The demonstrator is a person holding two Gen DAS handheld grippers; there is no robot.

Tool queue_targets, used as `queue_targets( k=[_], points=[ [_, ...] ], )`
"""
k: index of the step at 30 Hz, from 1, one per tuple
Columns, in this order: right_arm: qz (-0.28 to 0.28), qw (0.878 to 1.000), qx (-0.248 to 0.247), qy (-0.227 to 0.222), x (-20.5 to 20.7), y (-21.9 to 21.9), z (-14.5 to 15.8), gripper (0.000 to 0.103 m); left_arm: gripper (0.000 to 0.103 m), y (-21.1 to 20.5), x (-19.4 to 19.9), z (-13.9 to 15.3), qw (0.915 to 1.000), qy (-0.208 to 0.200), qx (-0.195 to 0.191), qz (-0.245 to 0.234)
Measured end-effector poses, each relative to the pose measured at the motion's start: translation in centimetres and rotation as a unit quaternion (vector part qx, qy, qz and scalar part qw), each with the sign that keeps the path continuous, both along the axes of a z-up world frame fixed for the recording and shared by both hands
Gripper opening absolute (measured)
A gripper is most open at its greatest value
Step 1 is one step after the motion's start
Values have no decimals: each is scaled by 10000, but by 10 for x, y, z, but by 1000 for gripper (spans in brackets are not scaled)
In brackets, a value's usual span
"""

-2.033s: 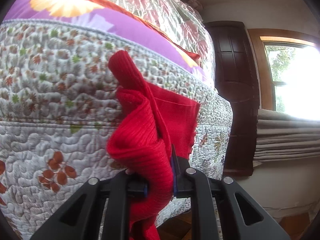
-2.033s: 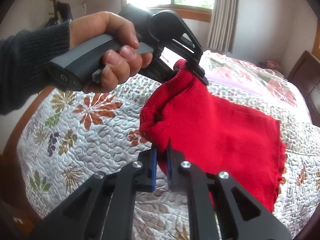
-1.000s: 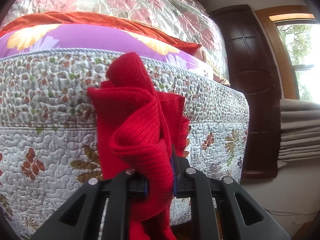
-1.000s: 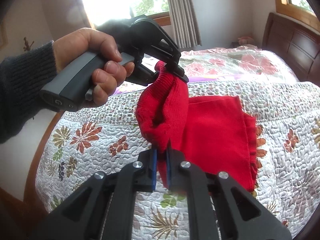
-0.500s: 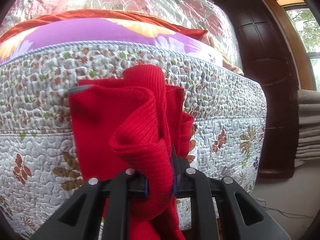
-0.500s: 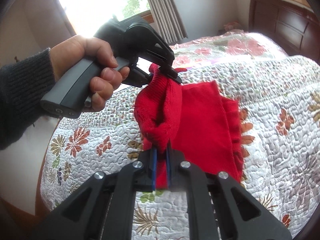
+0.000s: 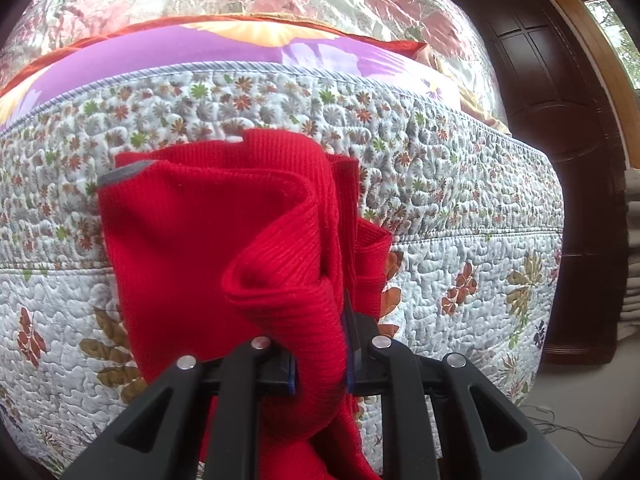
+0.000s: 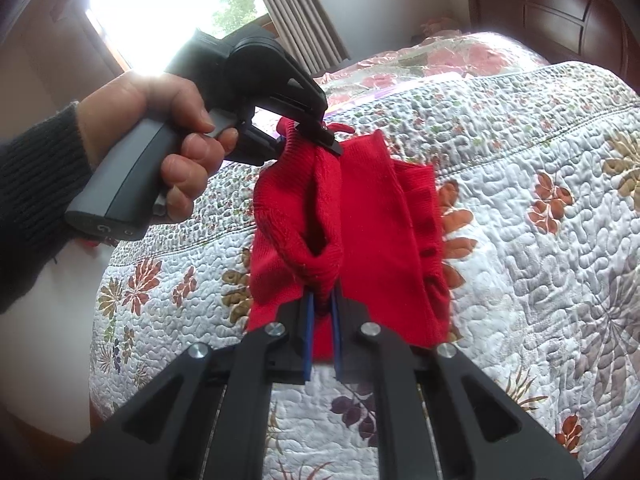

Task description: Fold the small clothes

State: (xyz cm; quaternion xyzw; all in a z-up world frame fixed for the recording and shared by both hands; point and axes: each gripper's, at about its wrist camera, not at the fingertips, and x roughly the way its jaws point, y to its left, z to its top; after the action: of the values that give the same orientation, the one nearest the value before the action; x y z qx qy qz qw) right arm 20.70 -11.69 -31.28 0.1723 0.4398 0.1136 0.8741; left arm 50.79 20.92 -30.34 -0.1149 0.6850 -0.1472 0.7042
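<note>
You've swung the red knitted garment (image 8: 372,240) in over the floral quilted bed (image 8: 540,280); both the left gripper (image 7: 320,368) and right gripper (image 8: 321,336) clamp bunched edges, fold half laid down now.

daylight bright | window (image 8: 160,12) blown out | fisheye edges warped, vignetted

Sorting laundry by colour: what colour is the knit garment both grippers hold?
Solid red knit garment, clearest in the right wrist view.
</note>
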Motion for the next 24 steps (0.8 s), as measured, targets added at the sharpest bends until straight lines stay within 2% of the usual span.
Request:
queue_targets(
  k=[5,15,24],
  points=[
    [-14,10000,65,12,-6,-11,-4,6,16,-11,-9,1,9998,-150,119,27],
    [-112,9992,283,247,-15,-37,-28,6,16,-38,-21,-20,9981,-242,560,71],
    [-395,9891,1262,654,-13,-82,-64,6,16,-50,-25,-45,9966,-164,783,201]
  ],
)
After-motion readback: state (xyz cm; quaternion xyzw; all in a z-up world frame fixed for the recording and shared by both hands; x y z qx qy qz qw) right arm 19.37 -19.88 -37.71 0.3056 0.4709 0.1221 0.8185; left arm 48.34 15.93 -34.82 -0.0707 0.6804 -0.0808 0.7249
